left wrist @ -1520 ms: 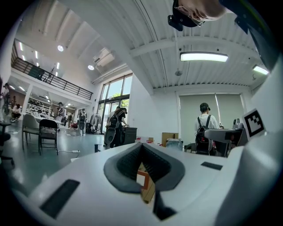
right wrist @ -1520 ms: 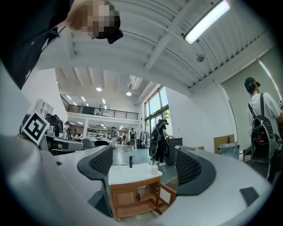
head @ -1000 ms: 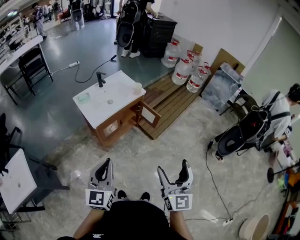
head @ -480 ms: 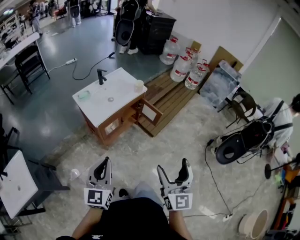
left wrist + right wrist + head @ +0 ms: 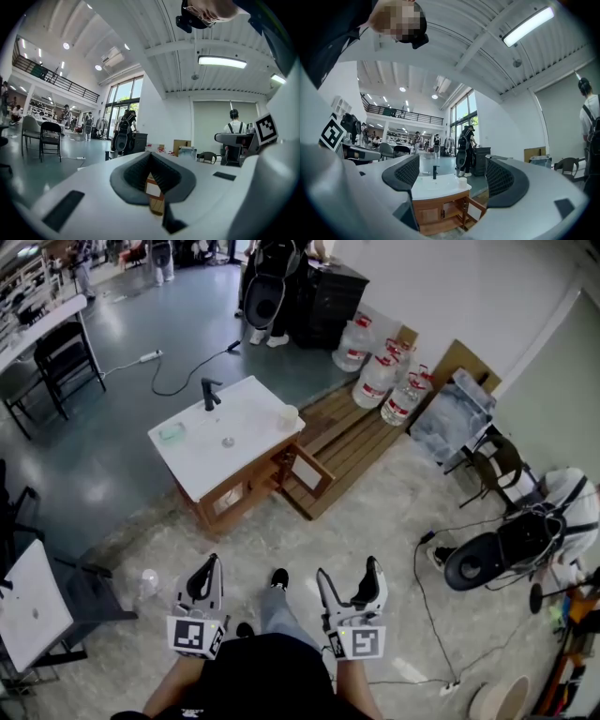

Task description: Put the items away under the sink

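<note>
The sink cabinet [image 5: 212, 457] has a white top and a wooden body, and stands ahead of me on the floor. Its right door [image 5: 315, 472] hangs open. On the top are a black faucet [image 5: 211, 393], a pale cup [image 5: 288, 415] and a small green item [image 5: 171, 433]. My left gripper [image 5: 211, 565] is held low in front of me, shut, with nothing held. My right gripper [image 5: 349, 573] is beside it, open and empty. In the right gripper view the cabinet [image 5: 436, 214] shows between the pads [image 5: 407, 173], with its open door [image 5: 474, 207].
A wooden pallet [image 5: 354, 442] lies right of the cabinet, with water jugs [image 5: 384, 381] behind it. A stroller [image 5: 502, 554] and a floor cable [image 5: 427, 610] are at the right. A clear cup [image 5: 148, 580] sits on the floor at the left, near a white table [image 5: 28, 601]. Black chairs [image 5: 64, 357] stand far left.
I have stepped forward a little, one foot now ahead. The stroller and the person at the right have shifted down the frame. Both grippers stay as they were.
</note>
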Motion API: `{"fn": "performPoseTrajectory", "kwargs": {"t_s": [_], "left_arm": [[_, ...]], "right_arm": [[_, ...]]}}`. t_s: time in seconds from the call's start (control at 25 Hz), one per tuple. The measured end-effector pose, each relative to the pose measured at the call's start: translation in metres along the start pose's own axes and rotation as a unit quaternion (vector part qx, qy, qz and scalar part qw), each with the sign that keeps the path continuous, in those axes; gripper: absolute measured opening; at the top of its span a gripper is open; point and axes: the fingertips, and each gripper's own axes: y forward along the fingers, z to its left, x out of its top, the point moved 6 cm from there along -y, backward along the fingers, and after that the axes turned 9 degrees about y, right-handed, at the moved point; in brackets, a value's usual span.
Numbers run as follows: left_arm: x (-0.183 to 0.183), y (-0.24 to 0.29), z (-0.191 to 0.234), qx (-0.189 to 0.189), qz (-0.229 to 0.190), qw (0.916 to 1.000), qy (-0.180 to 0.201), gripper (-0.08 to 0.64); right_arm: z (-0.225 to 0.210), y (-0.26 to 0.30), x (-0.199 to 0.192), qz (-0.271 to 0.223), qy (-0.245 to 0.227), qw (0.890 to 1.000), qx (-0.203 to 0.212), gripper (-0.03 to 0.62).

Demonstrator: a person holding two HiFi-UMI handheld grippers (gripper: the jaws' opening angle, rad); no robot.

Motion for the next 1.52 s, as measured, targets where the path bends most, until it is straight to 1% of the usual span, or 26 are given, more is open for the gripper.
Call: {"fn": "performPoseTrajectory", "kwargs": {"t_s": [0.2, 0.4, 0.6, 0.8, 1.0, 1.16, 1.32, 1.4, 1.52], "left_arm": [[-0.001, 0.052, 0.005, 0.005, 0.001, 0.9999, 0.009, 0.006], [0.006, 0.120, 0.007, 0.007, 0.001, 0.9997, 0.023, 0.006], [0.017, 0.182, 0.004, 0.021, 0.003, 0.9996, 0.018, 0.006], [0.019, 0.233, 0.001, 0.037, 0.018, 0.9990, 0.019, 0.006], [0.016, 0.272, 0.006, 0.042, 0.033, 0.9983, 0.022, 0.006], [0.002, 0.294, 0.019, 0.035, 0.044, 0.9982, 0.021, 0.006], [-0.028, 0.322, 0.035, 0.023, 0.053, 0.9983, 0.013, 0.006], [-0.045, 0.335, 0.046, 0.019, 0.057, 0.9981, 0.010, 0.006], [-0.079, 0.358, 0.060, 0.015, 0.065, 0.9978, 0.006, 0.006]], "right_arm": [[-0.028, 0.050, -0.007, -0.002, 0.011, 1.000, 0.009, 0.430], [-0.064, 0.107, -0.007, -0.002, 0.015, 1.000, 0.018, 0.430], [-0.101, 0.161, -0.011, 0.005, 0.025, 0.999, 0.038, 0.430], [-0.130, 0.207, -0.012, 0.016, 0.048, 0.996, 0.068, 0.430], [-0.143, 0.246, -0.022, 0.025, 0.065, 0.994, 0.081, 0.430], [-0.145, 0.272, -0.038, 0.033, 0.068, 0.994, 0.082, 0.428], [-0.146, 0.299, -0.067, 0.048, 0.066, 0.994, 0.077, 0.428], [-0.146, 0.314, -0.089, 0.052, 0.064, 0.994, 0.073, 0.428], [-0.142, 0.336, -0.133, 0.058, 0.059, 0.994, 0.069, 0.428]]}}
